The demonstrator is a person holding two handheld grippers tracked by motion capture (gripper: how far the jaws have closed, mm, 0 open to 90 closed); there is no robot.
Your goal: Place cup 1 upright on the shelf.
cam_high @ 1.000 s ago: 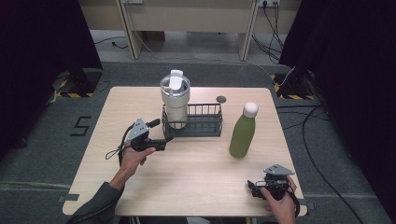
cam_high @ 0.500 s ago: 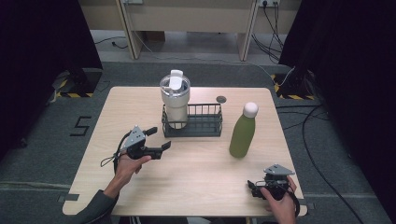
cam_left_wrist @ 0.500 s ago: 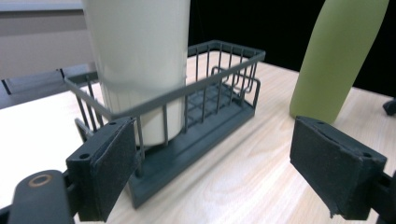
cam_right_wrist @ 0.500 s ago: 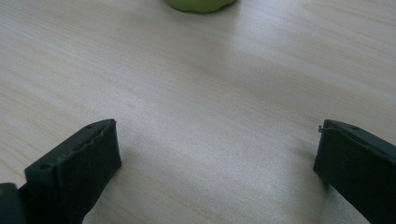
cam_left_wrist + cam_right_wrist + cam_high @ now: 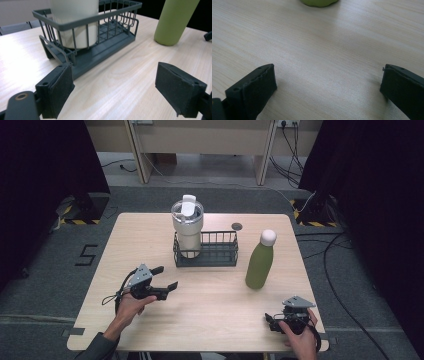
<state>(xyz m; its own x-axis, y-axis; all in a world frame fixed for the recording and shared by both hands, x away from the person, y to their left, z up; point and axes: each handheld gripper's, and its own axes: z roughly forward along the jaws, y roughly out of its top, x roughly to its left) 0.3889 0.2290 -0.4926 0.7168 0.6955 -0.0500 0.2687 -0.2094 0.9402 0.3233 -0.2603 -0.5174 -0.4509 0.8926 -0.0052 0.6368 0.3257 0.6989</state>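
Green bottle (image 5: 260, 263) upright on table (image 5: 215, 315), just right of wire basket (image 5: 218, 251) holding white tumbler (image 5: 187, 231). Likely rigid, smooth, slippery; grip mid-body. Left gripper (image 5: 167, 280) spread, empty. Right gripper (image 5: 272, 320) spread, empty, near table's front edge.

**Even overhead light, dark edges**

The surface (image 5: 210, 305) is evenly lit from above in the high view; black at left and right of frame; soft shadows beside the bottle (image 5: 260, 262); glare lower left in the left gripper view; near tool pads (image 5: 252, 92) blurred.
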